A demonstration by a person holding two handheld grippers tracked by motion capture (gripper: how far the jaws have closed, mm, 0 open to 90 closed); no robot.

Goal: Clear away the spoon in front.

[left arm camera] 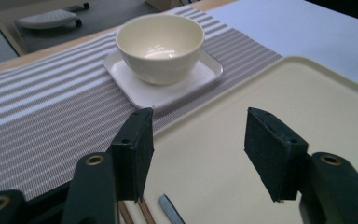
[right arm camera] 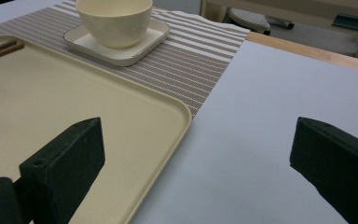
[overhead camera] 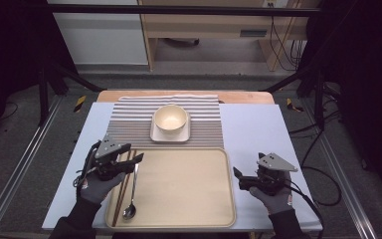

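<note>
A cream bowl (overhead camera: pixel 170 118) stands on a square white saucer (overhead camera: pixel 170 134) on a striped placemat (overhead camera: pixel 129 119). In front of it lies a beige tray (overhead camera: pixel 189 189) holding brown chopsticks (overhead camera: pixel 122 191) and a metal spoon (overhead camera: pixel 131 201) along its left side. My left gripper (overhead camera: pixel 135 155) hovers open over the tray's far left corner, above the chopsticks' far ends; its jaws frame bare tray (left arm camera: pixel 223 154), with the bowl (left arm camera: pixel 161 46) beyond. My right gripper (overhead camera: pixel 238 178) is open just right of the tray, over the blue-white table cover (right arm camera: pixel 270 107). Nothing sits between either pair of jaws.
The table cover (overhead camera: pixel 258 129) spreads around the tray, with a wooden table edge (overhead camera: pixel 238 97) at the back. Black frame posts (overhead camera: pixel 42 84) stand at both sides. Cables (overhead camera: pixel 323 179) trail off to the right. A chair base (right arm camera: pixel 249 18) sits on the floor beyond.
</note>
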